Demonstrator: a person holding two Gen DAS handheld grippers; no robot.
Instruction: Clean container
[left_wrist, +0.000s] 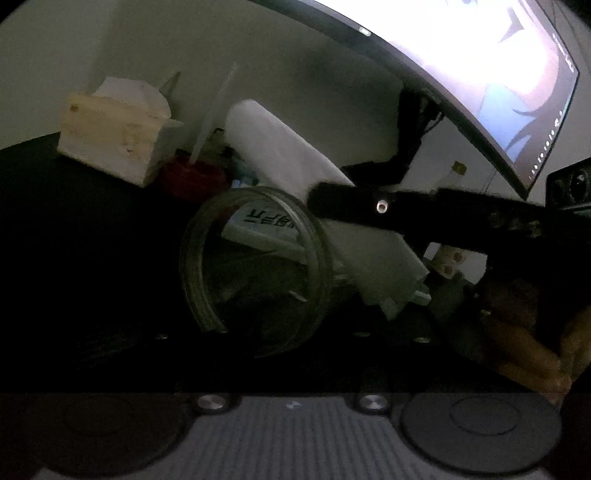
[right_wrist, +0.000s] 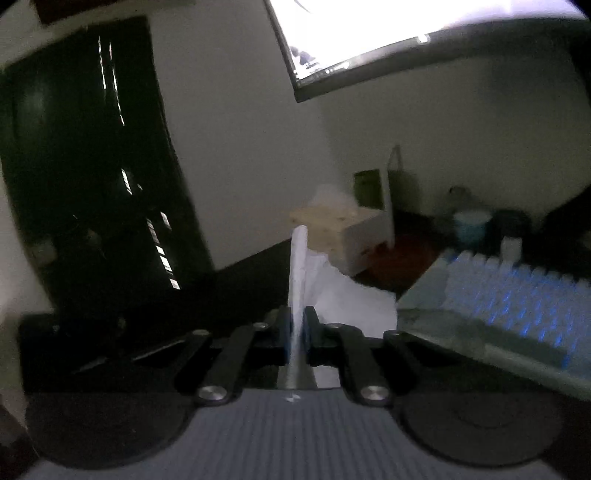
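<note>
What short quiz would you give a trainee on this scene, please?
1. True or false: the right gripper is open and holds nothing.
2. Right of the tissue box sits: A. keyboard; B. kettle; C. shoe.
3. Which thing in the left wrist view is the container to clean?

Key: 1. False, it is shut on a white tissue. 2. A. 3. The clear jar.

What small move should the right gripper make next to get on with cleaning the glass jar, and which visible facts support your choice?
Probably guide the white tissue into the open mouth of the glass jar. The right gripper has its jaws shut on the tissue, and the left wrist view shows it beside the jar's rim, not yet inside. The left gripper's jaws are too dark to judge.
</note>
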